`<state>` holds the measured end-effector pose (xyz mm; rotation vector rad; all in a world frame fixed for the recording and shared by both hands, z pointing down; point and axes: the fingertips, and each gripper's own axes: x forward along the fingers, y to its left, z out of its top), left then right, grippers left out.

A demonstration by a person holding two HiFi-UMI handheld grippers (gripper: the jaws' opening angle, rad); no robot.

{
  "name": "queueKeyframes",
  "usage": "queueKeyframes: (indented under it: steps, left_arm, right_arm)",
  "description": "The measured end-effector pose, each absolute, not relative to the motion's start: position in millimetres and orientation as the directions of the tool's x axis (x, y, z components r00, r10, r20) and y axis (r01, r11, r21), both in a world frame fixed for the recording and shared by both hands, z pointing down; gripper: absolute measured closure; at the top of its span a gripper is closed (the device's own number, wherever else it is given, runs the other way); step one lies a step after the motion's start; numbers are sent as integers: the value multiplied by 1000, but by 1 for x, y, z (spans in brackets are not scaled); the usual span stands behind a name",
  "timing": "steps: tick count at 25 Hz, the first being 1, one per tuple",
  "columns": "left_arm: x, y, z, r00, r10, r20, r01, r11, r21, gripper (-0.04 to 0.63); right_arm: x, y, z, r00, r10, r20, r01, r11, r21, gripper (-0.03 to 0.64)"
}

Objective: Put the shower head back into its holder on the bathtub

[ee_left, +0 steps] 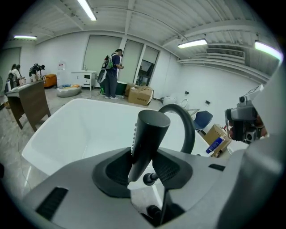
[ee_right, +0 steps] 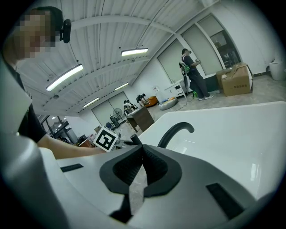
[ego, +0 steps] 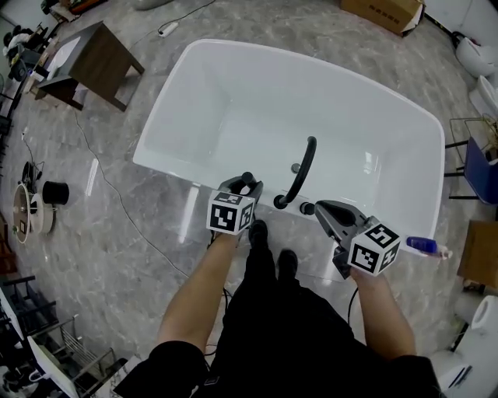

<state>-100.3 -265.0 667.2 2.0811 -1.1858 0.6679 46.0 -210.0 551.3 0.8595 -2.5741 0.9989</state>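
floor (ego: 140, 256): grey marble | table (ego: 101, 58): dark wood | ceiling: strip lights (ee_left: 86, 10)

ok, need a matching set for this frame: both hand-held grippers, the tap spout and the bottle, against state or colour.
Things:
1. left hand-held gripper
2. right hand-held gripper
3. tap spout
4. bottle

State or colour:
a. blue
b. shut, nothing between the jaws
c. black arch rising from the bathtub rim
d. shut on the shower head

Pairs: 1-d, 2-b, 3-c, 4-a

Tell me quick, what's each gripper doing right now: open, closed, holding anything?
Left gripper: closed on the black shower head.
Right gripper: closed, nothing between its jaws.
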Motion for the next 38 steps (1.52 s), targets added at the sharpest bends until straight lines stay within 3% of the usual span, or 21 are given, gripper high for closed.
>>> queueKeyframes:
  steps: [18,27,38]
  left_arm:
    - [-107,-247,745,419,-450,788,-893,-364,266,436]
    - [-98,-253,749,425,-449,786,-872,-435,224,434]
    - [-103,-241,751,402,-447,799,-887,-408,218,436]
  right_arm:
    - [71,-191,578,-755,-463,463,-655,517,-551,603]
    - [59,-196,583,-761,-450,468,-649,516,-560,603]
    - [60,-200,580,-752,-464,468,-659,506,-556,603]
